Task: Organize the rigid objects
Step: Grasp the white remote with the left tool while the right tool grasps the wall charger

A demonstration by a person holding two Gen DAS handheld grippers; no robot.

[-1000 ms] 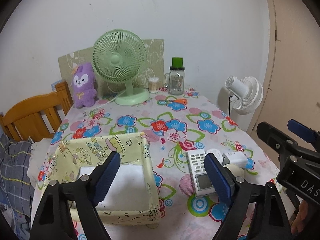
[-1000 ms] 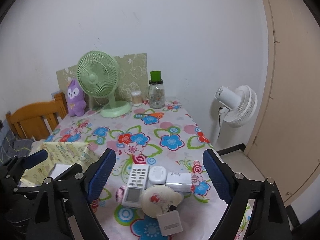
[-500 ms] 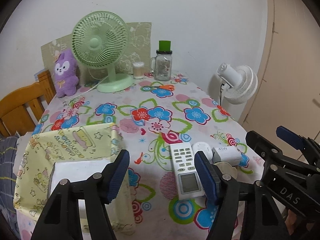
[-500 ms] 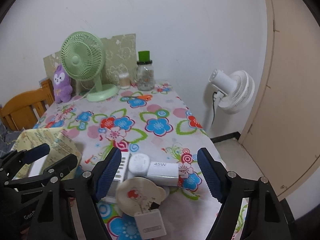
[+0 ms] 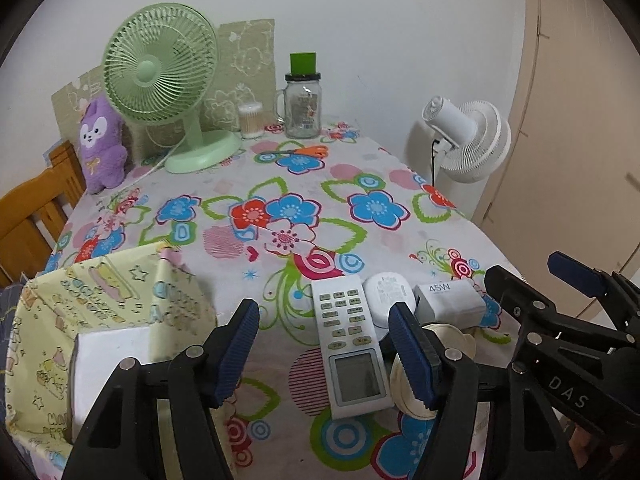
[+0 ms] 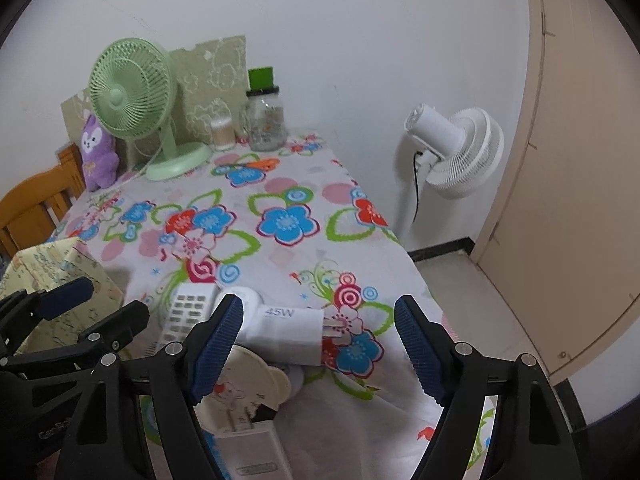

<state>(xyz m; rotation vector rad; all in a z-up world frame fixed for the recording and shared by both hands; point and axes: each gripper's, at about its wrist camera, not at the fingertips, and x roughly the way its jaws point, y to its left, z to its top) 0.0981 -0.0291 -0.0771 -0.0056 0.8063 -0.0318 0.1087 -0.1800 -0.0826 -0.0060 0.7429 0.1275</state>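
A: What is seen of the rigid objects?

B: A cluster is found at the near right part of the table [image 5: 360, 184], on the flowered cloth. A white remote control [image 5: 350, 344] lies lengthwise with its screen toward the camera. Just beside it on its right a round white device [image 5: 386, 292] is seen, and next to that a white charger marked 45W [image 5: 448, 300], its prongs pointing toward the table's right edge in the right wrist view. Nearer still, a cream round mirror-like case with a cartoon figure [image 6: 244, 384] is seen, and a second white charger [image 6: 252, 452] lies touching it at the bottom of the right wrist view.

A: And the container?

B: A yellow patterned fabric box [image 5: 104, 312] is set at the near left, well apart from the cluster; a white flat item [image 5: 112, 364] is seen inside it.

A: How are the jaws held?

B: The left gripper [image 5: 324, 348] is held partly parted above the remote control, nothing being pressed by its pads. The right gripper [image 6: 320, 344] is likewise parted, with the 45W charger seen between its fingers but not touched.

A: What is placed farther out?

B: At the far end a green desk fan [image 5: 164, 80], a purple plush toy [image 5: 100, 144], a cotton-swab jar [image 5: 250, 120] and a glass mug with a green lid [image 5: 302, 100] are lined up by the wall. A white standing fan [image 5: 468, 140] is seen beyond the table's right edge.
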